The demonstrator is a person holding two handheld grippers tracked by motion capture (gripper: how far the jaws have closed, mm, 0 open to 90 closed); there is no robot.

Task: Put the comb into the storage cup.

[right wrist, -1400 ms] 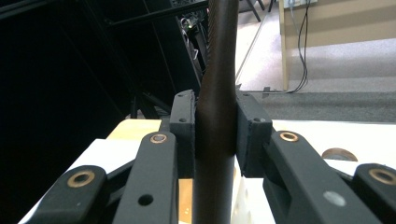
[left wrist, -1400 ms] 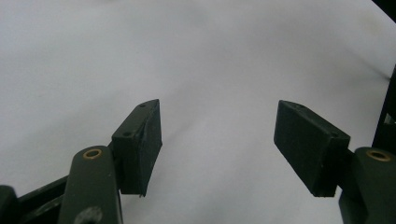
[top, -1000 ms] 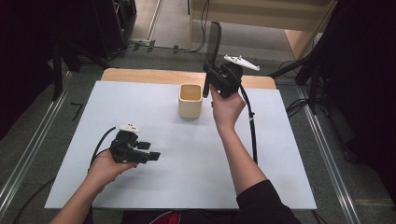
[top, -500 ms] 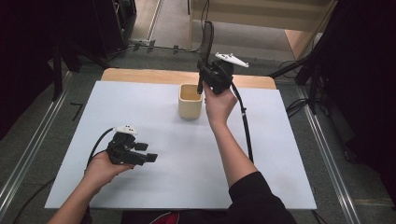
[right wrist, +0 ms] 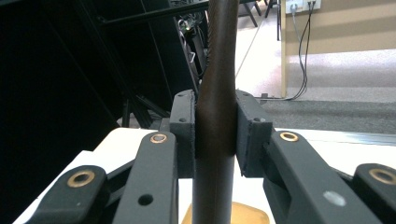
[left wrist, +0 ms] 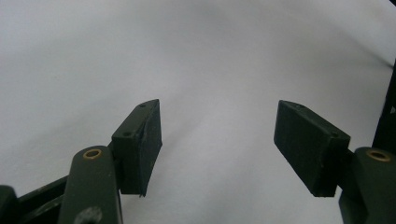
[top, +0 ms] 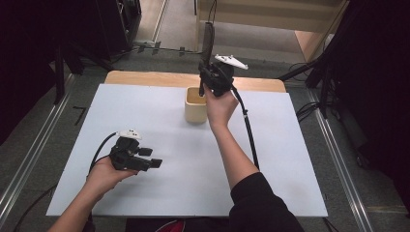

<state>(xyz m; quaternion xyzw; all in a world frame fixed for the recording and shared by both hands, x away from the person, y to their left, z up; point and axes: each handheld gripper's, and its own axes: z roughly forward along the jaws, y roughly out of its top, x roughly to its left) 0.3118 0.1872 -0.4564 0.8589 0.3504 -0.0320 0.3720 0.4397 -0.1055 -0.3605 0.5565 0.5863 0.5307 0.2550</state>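
My right gripper (top: 203,84) is pinched tight on a dark brown utensil (right wrist: 217,116), which I hold upright; in the right gripper view the two pads press its shaft from either side, and the shaft runs down toward a tan rim at the bottom edge. In the high view that utensil (top: 208,41) stands tall above the beige cup (top: 195,105), its lower end at the cup's mouth, though I cannot tell whether it touches the inside. The cup sits on the far middle of the sheet, touching nothing else that I can see. My left gripper (top: 155,164) rests low over the near left of the sheet with its jaws spread and nothing between them; in the left gripper view the pads (left wrist: 148,140) frame bare white surface. The surface itself is a plain white sheet (top: 145,111) laid over a wooden table (top: 145,77), whose light wood edge shows along the far side. Around the table runs grey carpeted floor, with metal rails (top: 29,159) on both sides, dark stands to the left and right, and loose cables beyond the far edge. Farther back stands a light wooden panel (right wrist: 345,23) with cords hanging down it. I can read no brand, label or writing anywhere.
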